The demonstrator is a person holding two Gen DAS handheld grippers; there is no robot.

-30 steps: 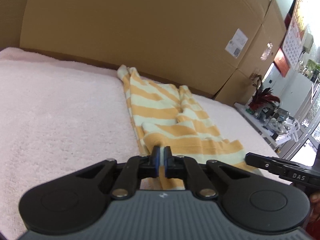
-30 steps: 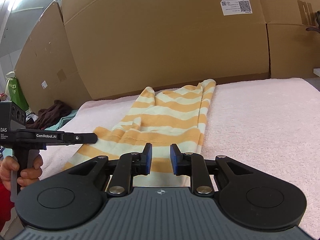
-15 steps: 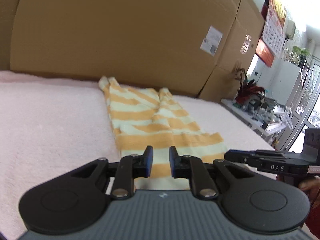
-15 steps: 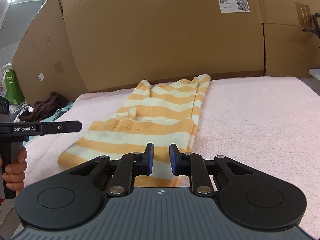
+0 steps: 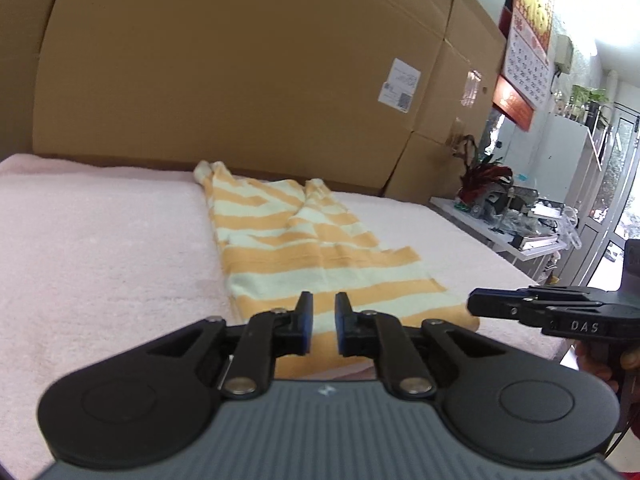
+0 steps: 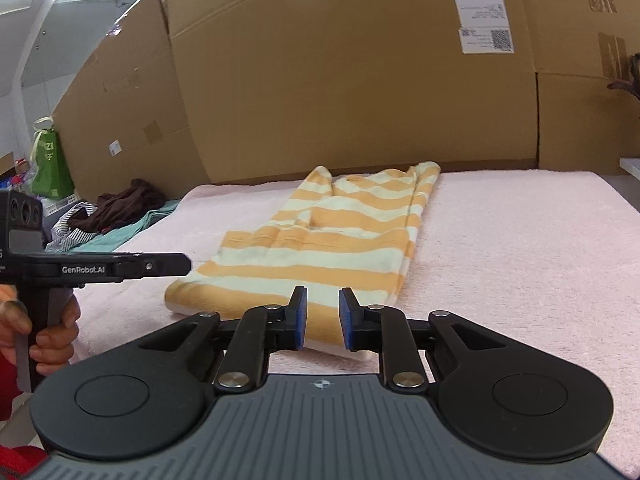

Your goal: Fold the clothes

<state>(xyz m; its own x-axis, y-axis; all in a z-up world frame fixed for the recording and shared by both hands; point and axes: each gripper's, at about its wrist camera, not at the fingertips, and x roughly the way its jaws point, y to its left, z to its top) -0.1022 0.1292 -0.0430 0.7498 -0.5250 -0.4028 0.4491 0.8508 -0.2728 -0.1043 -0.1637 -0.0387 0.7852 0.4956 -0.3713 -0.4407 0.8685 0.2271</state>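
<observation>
We see a striped garment [image 5: 304,248] lying flat on a worktop [image 5: 100,248] covered in a soft, fuzzy pink towel-like cloth. The garment is knit fabric in broad orange and cream bands, folded into a long narrow strip that runs from the near edge toward a wall of smooth brown cardboard boxes [image 5: 240,60].

Our left gripper [image 5: 320,326] hovers just over the near end of the garment; its black fingers with blue pads stand a small gap apart and hold nothing. Our right gripper [image 6: 323,320] sits likewise over the near end, its blue-padded fingers parted a little and empty.

The left wrist view alone shows a red wall calendar [image 5: 524,36], a potted plant [image 5: 484,180] with red leaves, and a cluttered white shelf [image 5: 516,232] at the right, with the right gripper reaching in from the side. The right wrist view alone shows a heap of dark and striped clothes [image 6: 116,212] beyond the worktop's left edge, a green bag [image 6: 50,164], white shipping labels [image 6: 482,24] on the boxes, and a hand [image 6: 40,336] gripping the left gripper's handle.
</observation>
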